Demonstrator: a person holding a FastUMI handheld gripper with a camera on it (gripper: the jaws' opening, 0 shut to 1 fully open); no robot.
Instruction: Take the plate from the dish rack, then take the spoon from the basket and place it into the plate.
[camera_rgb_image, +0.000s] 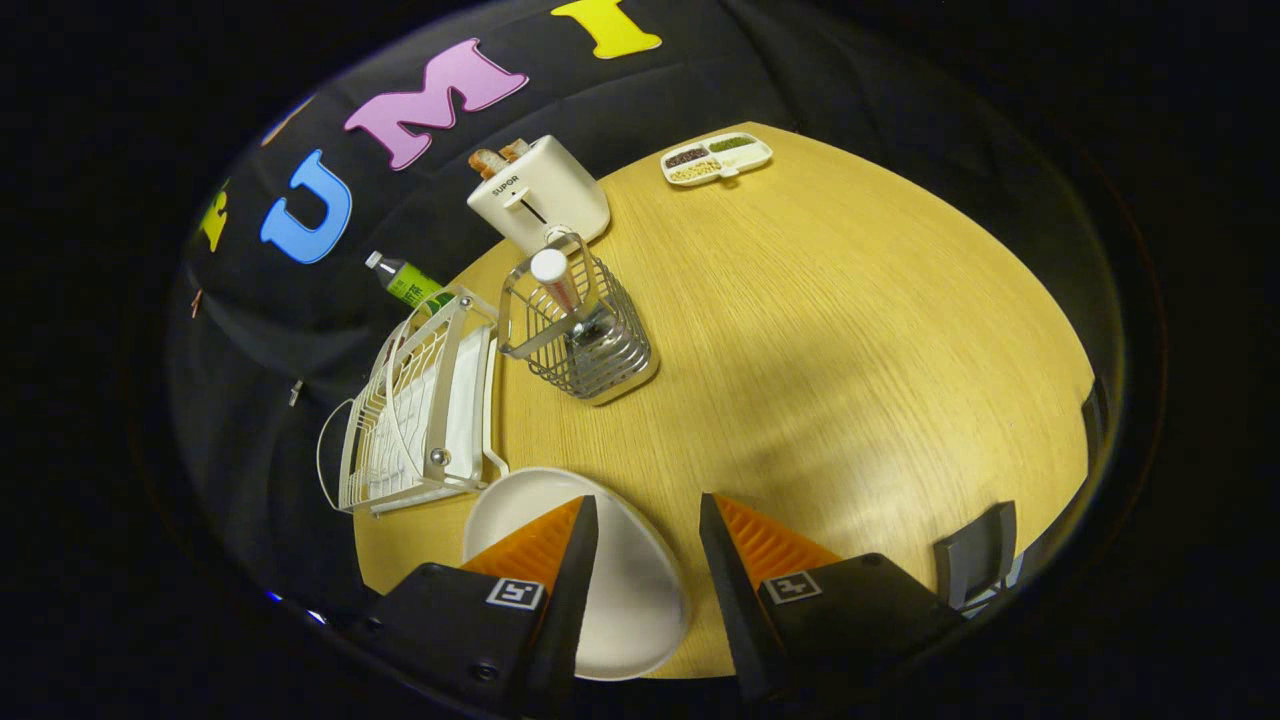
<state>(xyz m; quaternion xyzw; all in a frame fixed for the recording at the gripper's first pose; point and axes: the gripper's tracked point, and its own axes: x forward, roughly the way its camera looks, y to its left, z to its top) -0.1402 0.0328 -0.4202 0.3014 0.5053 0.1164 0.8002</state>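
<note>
A white plate (630, 580) lies flat on the wooden table (820, 330), partly under my left finger (545, 545). My gripper (648, 515) is open above it, with nothing between the fingers. Beyond the fingers stands a wire basket (585, 335) on a white base, holding a spoon (558, 275) upright with its white handle end up. The white dish rack (425, 410) sits left of the basket, just beyond the plate, with no plate in it.
A white toaster (540, 190) with bread in it stands behind the basket. A green bottle (405, 280) lies near the rack's far end. A divided white snack tray (715, 158) sits at the table's far edge. A dark chair back (975, 565) is near the right finger.
</note>
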